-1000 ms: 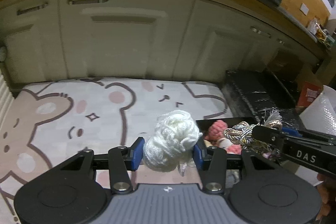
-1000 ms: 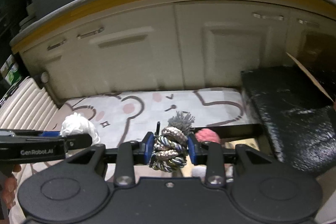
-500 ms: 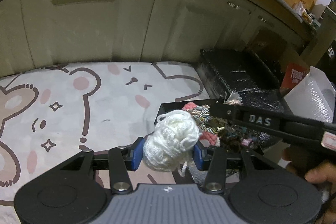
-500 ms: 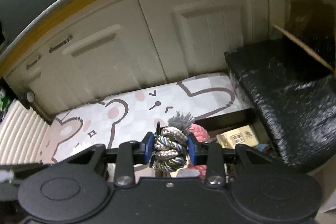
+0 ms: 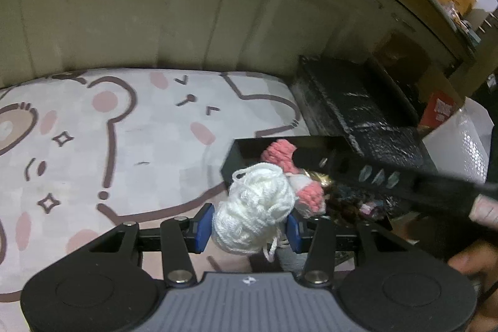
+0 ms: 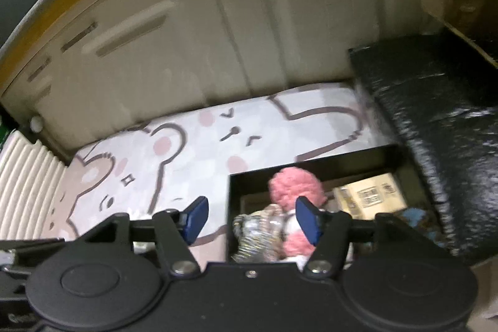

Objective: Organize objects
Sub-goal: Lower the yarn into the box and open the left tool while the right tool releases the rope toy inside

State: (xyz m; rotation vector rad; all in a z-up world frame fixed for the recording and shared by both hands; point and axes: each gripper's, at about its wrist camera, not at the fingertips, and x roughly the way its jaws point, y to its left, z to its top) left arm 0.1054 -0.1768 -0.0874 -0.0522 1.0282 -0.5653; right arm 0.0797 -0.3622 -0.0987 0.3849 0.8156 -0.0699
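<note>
My left gripper (image 5: 249, 227) is shut on a ball of white yarn (image 5: 255, 213) and holds it just left of a black open box (image 5: 232, 159). My right gripper (image 6: 250, 217) is open over the box's (image 6: 233, 201) left wall. A braided rope toy (image 6: 258, 235) lies in the box below the jaws, beside a pink and white knitted toy (image 6: 292, 189). That pink toy (image 5: 280, 151) also shows in the left wrist view, partly behind the right gripper's black arm (image 5: 373, 176).
The box stands on a bear-pattern mat (image 5: 124, 145) in front of cream cabinet doors (image 5: 124, 5). A black wrapped block (image 6: 442, 120) sits right of the box. A small cardboard carton (image 6: 370, 196) lies in the box. A ribbed white panel (image 6: 25, 185) is at left.
My right gripper has opened and let go of the rope toy, which now lies in the box. My left gripper has moved closer to the box with the yarn.
</note>
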